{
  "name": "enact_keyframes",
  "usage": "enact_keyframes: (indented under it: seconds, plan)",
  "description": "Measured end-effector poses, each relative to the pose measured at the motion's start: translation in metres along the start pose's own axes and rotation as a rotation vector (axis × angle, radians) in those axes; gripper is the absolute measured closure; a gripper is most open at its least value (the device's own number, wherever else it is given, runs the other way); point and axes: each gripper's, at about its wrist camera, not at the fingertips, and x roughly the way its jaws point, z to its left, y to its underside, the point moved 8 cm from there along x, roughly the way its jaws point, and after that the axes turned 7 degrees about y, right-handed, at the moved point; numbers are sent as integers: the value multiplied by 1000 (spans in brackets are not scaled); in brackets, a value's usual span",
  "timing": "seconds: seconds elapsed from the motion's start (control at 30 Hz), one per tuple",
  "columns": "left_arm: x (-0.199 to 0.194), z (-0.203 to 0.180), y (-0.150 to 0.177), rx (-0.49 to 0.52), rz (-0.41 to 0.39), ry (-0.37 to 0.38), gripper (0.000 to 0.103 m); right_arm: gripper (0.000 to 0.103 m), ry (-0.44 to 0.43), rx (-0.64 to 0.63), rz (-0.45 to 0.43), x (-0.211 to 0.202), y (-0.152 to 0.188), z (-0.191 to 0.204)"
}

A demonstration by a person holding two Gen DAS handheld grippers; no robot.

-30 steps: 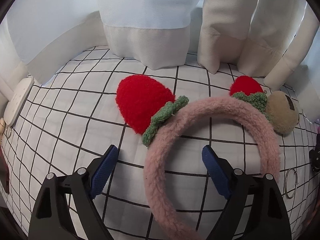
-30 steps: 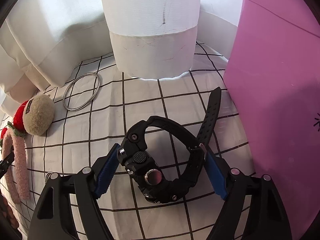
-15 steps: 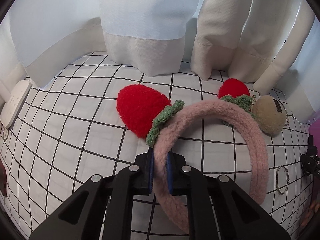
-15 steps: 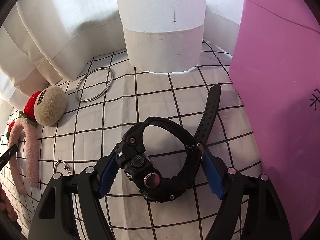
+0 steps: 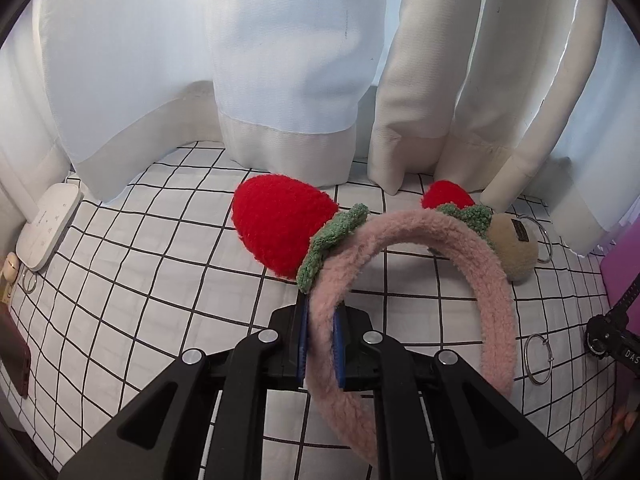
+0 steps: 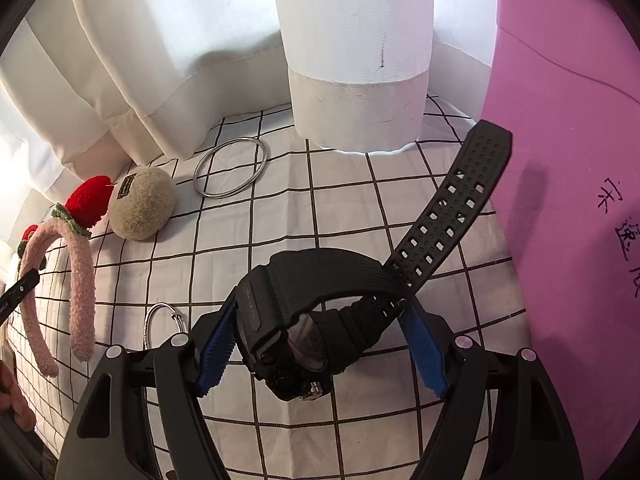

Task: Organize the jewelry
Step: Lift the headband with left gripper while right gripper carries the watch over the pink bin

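Observation:
My left gripper [image 5: 320, 344] is shut on the fuzzy pink headband [image 5: 432, 232] with red strawberry ears [image 5: 280, 224], holding it a little above the grid cloth; the headband also shows in the right wrist view [image 6: 82, 280]. My right gripper [image 6: 320, 344] is closed on a black wristwatch [image 6: 296, 320] and holds it lifted and tilted, its perforated strap [image 6: 452, 204] sticking up to the right. The watch's edge shows at the right of the left wrist view [image 5: 608, 336].
A tan pompom [image 6: 142, 204], a large silver bangle [image 6: 230, 168] and a small metal ring [image 6: 162, 320] lie on the checked cloth [image 6: 340, 208]. A purple box [image 6: 568, 160] stands at right. White curtains [image 5: 280, 60] hang behind. A white device [image 5: 48, 224] lies far left.
My left gripper closed on the headband and raised it. My right gripper closed on the watch and lifted it, tipping it on its side.

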Motion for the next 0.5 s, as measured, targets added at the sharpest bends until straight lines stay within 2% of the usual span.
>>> enact_keyframes:
  seconds: [0.5]
  plan:
    - [-62,-29,-9,58,-67,52,93,30,-101,-32,-77,-61,-6,22]
